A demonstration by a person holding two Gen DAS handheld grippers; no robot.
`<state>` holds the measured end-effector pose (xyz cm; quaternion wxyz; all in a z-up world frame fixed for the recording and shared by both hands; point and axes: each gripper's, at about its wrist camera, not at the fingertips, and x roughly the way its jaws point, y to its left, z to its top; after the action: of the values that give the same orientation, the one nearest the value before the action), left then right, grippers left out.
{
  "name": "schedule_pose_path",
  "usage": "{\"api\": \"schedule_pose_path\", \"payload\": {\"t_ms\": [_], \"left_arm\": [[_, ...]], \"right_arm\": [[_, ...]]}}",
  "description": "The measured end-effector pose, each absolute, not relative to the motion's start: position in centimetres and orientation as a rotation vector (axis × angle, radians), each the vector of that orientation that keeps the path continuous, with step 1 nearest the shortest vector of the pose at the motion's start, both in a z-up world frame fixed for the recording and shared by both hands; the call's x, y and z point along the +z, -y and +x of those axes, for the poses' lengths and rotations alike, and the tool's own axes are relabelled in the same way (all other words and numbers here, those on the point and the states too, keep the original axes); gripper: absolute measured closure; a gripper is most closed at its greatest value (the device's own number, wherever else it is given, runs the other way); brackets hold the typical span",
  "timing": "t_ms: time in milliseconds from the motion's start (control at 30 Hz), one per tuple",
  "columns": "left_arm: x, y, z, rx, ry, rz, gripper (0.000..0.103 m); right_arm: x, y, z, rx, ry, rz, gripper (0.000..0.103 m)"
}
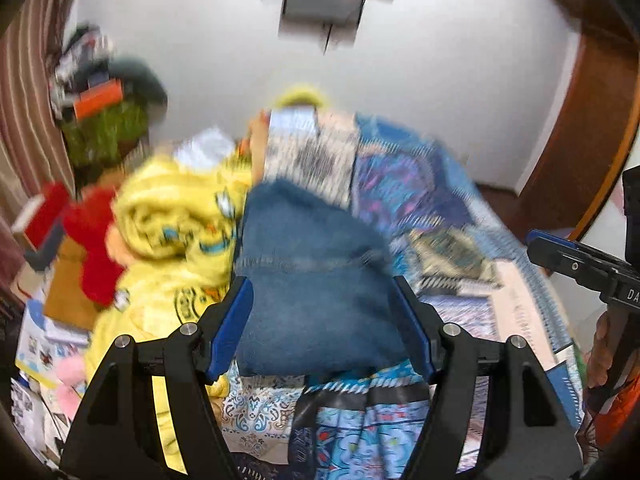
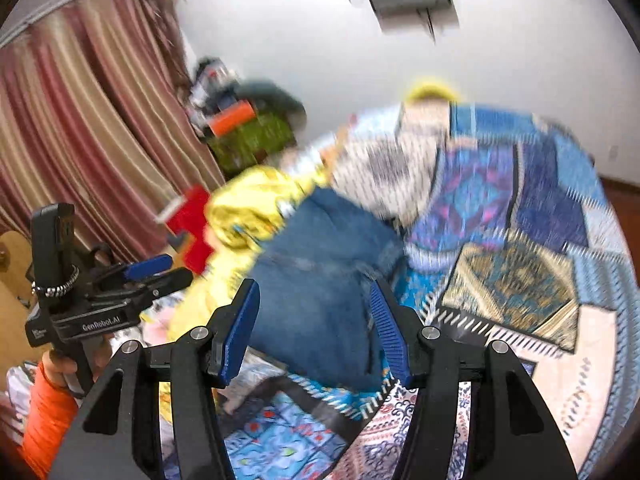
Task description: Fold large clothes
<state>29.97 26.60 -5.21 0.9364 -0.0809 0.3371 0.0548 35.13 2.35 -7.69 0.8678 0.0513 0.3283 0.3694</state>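
A folded blue denim garment lies on the patchwork bedspread; it also shows in the right wrist view. My left gripper is open and empty, its blue pads hovering either side of the denim, above it. My right gripper is open and empty too, above the denim's near edge. A crumpled yellow printed garment lies to the left of the denim, touching it, and shows in the right wrist view. Both views are motion-blurred.
A red stuffed toy and boxes lie left of the bed. A striped curtain hangs at the left. A cluttered shelf stands in the corner. A wooden door frame is at the right. The bedspread stretches to the right.
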Motion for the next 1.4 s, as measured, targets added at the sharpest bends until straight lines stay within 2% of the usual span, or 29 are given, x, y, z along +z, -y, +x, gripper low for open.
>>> {"api": "schedule_pose_path", "payload": {"t_ms": [267,500,600,633,667,700,733,767,833,900,1400], "left_arm": [[3.3,-19.5,18.5,0.139,-0.366,-0.048,0.034],[5.0,-14.9,10.0,0.195,-0.163,-0.034,0.034],[4.8,-14.0,8.3,0.198,-0.133,-0.055,0.034],[4.7,-13.6,7.9,0.207,-0.123,-0.052,0.032],[4.7,-13.2,7.4,0.223,-0.112,-0.044,0.029],[4.6,-13.1,7.2,0.233,-0.107,-0.039,0.020],[4.5,-12.8,6.8,0.247,-0.098,-0.031,0.014],[4.4,-12.6,6.3,0.263,-0.084,-0.026,0.012],[4.3,-12.4,5.7,0.280,-0.074,-0.028,0.004],[4.2,-12.3,5.3,0.295,-0.071,-0.034,0.001],[2.7,-11.7,4.5,0.292,-0.100,-0.042,0.001]], "right_arm": [[0.0,0.9,23.7,0.794,-0.373,0.121,0.050],[0.9,2.3,17.0,0.804,-0.228,0.148,0.050],[0.7,2.4,14.7,0.783,-0.180,0.137,0.049],[0.6,2.5,14.1,0.778,-0.173,0.131,0.047],[0.6,2.4,13.5,0.778,-0.168,0.122,0.039],[0.4,2.4,13.3,0.774,-0.164,0.118,0.027],[0.3,2.4,12.8,0.759,-0.150,0.109,0.024],[0.2,2.4,12.4,0.740,-0.135,0.101,0.019],[0.0,2.4,12.2,0.706,-0.118,0.090,0.016],[-0.1,2.5,12.5,0.698,-0.130,0.102,0.001],[-0.5,2.9,12.1,0.602,-0.111,0.081,0.000]]}}
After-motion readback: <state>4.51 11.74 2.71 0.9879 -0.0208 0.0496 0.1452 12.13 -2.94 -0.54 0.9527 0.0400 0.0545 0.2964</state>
